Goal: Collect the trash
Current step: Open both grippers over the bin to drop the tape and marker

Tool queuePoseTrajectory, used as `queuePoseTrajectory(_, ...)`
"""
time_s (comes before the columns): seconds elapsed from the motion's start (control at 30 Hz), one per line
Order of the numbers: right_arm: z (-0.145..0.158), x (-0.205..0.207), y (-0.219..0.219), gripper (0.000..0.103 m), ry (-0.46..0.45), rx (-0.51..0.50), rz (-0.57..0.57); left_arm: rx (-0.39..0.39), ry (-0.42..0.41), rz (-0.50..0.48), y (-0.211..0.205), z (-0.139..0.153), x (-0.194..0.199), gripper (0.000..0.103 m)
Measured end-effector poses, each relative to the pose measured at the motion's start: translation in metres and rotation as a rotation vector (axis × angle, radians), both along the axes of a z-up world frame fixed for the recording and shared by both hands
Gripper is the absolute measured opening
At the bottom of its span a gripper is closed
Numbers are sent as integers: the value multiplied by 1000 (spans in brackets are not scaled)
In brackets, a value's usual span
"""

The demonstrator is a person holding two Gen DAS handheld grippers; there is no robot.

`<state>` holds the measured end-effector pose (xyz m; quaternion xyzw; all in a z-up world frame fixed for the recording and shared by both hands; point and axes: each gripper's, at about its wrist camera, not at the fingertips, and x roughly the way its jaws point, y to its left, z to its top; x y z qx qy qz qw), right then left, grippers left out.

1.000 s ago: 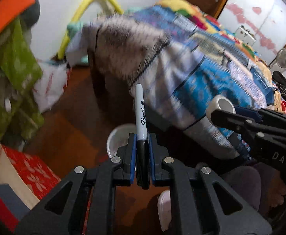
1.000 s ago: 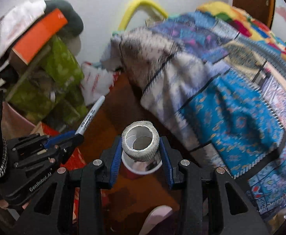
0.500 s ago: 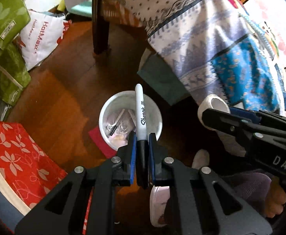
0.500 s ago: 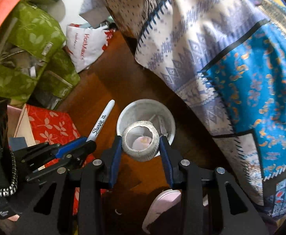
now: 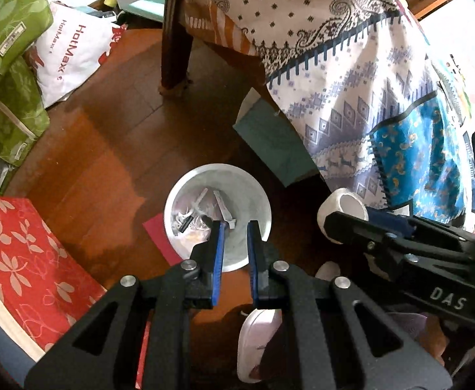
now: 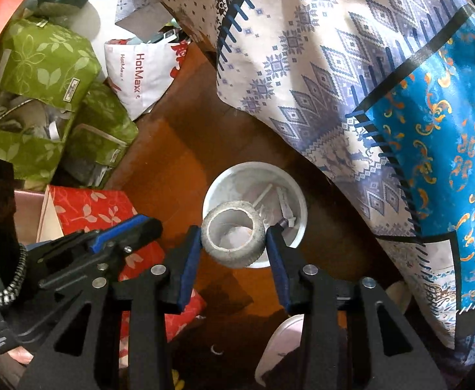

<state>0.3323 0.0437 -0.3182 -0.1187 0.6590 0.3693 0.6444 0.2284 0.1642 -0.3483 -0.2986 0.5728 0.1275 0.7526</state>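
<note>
A patterned cotton bedspread [image 6: 335, 81] drapes over the glossy wooden floor [image 5: 107, 162]. Below it stands a round white plastic bin [image 5: 260, 195] holding scraps. Above its rim, the right tongs [image 6: 233, 237], just easing apart, pinch a rough grey tape roll [image 6: 234, 256]. The left tongs [image 5: 234, 227] are slightly spread and empty.

- The bin [image 5: 217, 191] stands on the floor [image 5: 107, 162], just before the hanging bedspread [image 5: 351, 81].
- Small scraps [image 5: 201, 211] lie in the bin.
- A bed leg [image 5: 175, 32] stands behind the bin.
- Left of the bin lies a box [image 5: 26, 260]; bags [image 5: 9, 65] are stacked behind it.
- The left gripper [image 5: 234, 227] hangs over the bin's near rim.
- The tape roll [image 6: 232, 234] sits between the right gripper [image 6: 234, 237] pads, above the bin.
</note>
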Motion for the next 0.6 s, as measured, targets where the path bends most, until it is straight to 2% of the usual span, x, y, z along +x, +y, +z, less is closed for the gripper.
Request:
queuePoseTrajectory(0.5,39,-23,-1,38,-84,59,76,92,-64,-1,-7,55,-31,13)
queuePoseTrajectory(0.6,53,-28,-4,38,-124,92,90,112,-97,3,-10,72,-39,22)
